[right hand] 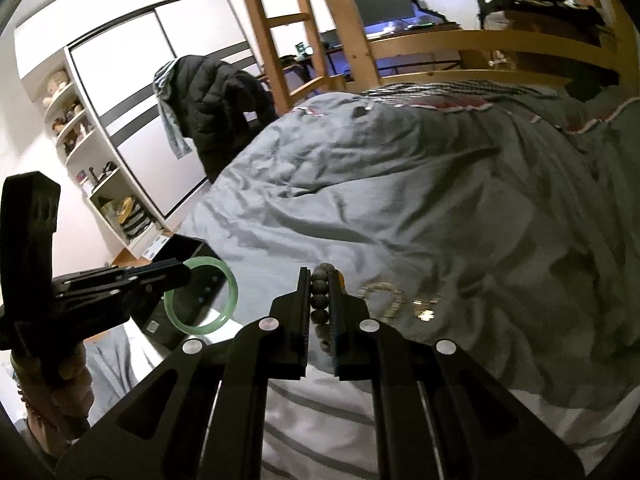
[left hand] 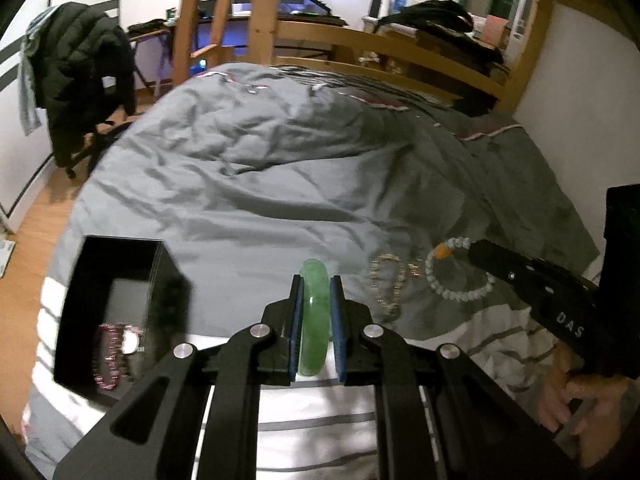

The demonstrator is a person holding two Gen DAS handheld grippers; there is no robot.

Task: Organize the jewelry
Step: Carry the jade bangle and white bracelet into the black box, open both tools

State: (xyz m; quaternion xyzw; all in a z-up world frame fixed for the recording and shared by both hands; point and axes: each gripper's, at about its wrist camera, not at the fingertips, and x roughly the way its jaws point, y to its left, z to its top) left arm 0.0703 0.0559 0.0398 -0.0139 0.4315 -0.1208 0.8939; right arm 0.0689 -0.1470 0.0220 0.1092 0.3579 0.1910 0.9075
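Note:
My left gripper (left hand: pixel 316 280) is shut on a green jade bangle (left hand: pixel 315 320) and holds it above the bed; the bangle also shows in the right wrist view (right hand: pixel 202 296), next to the black box (right hand: pixel 180 256). My right gripper (right hand: pixel 320 276) is shut on a bead bracelet (right hand: pixel 320 300); in the left wrist view the bracelet (left hand: pixel 456 276) is a loop of pale beads with an orange bead, hanging from the right gripper (left hand: pixel 476 250). A gold chain bracelet (left hand: pixel 386 284) and small gold pieces (left hand: pixel 416 266) lie on the grey duvet (left hand: pixel 260 184). The open black box (left hand: pixel 120 312) holds a pink bead bracelet (left hand: pixel 110 356).
A wooden bunk frame (left hand: pixel 360 44) and ladder (left hand: pixel 208 20) stand at the bed's far end. A chair with a black jacket (left hand: pixel 80 80) stands on the wooden floor at left. White shelves (right hand: pixel 100 184) and a wardrobe line the left wall.

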